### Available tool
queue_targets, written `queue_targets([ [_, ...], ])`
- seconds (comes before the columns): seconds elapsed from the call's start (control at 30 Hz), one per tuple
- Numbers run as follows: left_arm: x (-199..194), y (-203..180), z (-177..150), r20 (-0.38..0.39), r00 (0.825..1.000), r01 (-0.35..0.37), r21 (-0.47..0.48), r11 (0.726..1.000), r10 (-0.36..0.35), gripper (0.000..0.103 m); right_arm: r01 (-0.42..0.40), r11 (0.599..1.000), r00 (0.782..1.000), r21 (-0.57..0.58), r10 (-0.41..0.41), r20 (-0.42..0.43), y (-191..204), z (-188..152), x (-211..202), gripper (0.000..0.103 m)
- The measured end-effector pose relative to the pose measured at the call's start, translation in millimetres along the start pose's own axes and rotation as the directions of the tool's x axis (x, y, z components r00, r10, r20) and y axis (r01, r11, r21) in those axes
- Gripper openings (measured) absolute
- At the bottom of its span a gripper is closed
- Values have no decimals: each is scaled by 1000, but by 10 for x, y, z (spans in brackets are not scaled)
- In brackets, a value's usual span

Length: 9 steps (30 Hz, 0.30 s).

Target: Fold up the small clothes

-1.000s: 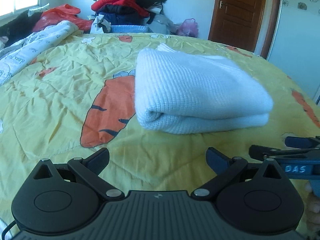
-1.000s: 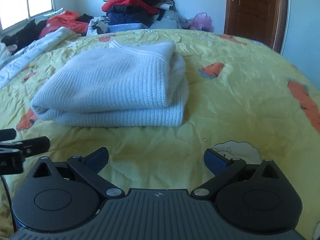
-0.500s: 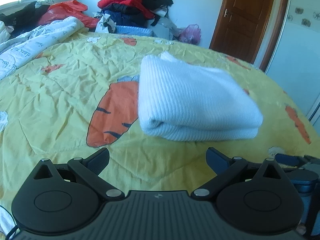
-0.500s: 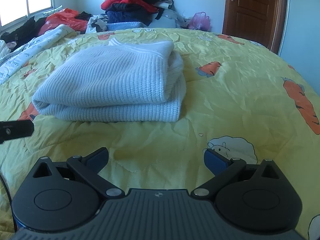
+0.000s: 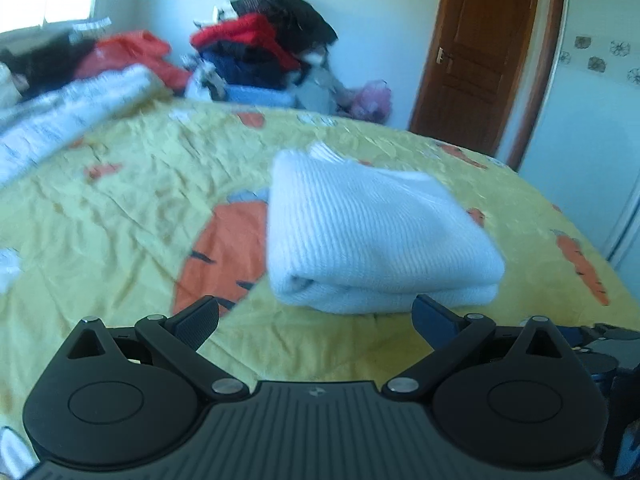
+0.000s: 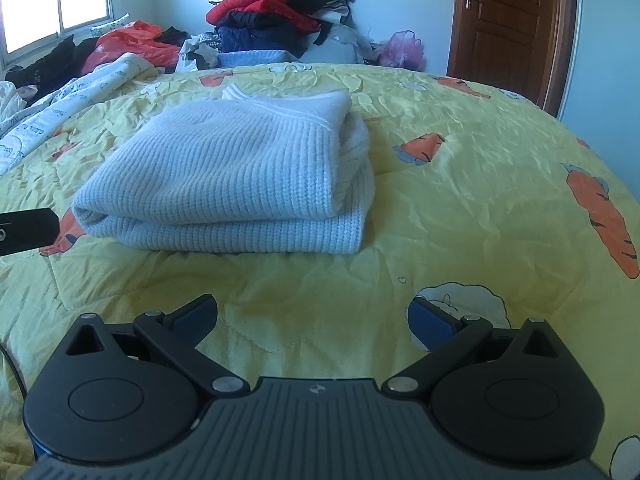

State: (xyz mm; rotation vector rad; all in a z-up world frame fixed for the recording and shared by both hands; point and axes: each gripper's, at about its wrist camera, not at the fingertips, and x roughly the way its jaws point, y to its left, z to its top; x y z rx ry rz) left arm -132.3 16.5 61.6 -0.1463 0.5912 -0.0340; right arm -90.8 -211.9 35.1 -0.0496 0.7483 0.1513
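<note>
A white knitted sweater (image 5: pixel 372 232) lies folded in a thick rectangle on the yellow carrot-print bedspread (image 5: pixel 132 200). It also shows in the right wrist view (image 6: pixel 236 176), to the left of centre. My left gripper (image 5: pixel 316 320) is open and empty, just short of the sweater's near edge. My right gripper (image 6: pixel 312 318) is open and empty, above bare bedspread (image 6: pixel 460 200), a short way in front of the sweater. Part of the left gripper (image 6: pixel 24 230) shows at the left edge of the right wrist view.
A heap of red, black and blue clothes (image 6: pixel 280 12) stands beyond the far side of the bed. A white printed quilt (image 6: pixel 68 100) lies along the left. A brown wooden door (image 6: pixel 508 28) is at the back right. A window (image 6: pixel 52 0) is at the far left.
Both grippers have drawn back and risen slightly from the folded sweater, which looks smaller and farther off. The left wrist view has swung and is blurred. Both stay open.
</note>
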Motion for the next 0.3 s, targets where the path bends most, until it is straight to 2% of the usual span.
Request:
queue_targets([
  [0.2,-100,-65,-28,54,998,-21,67,998,17,103,-11,1000,1000,20,11,-10,-32,20,-3,103],
  [0.3,-21,10,-33,5,1000,-16,81,997,16,103,-13,999,1000,37,13,-12,-91,52,4,103],
])
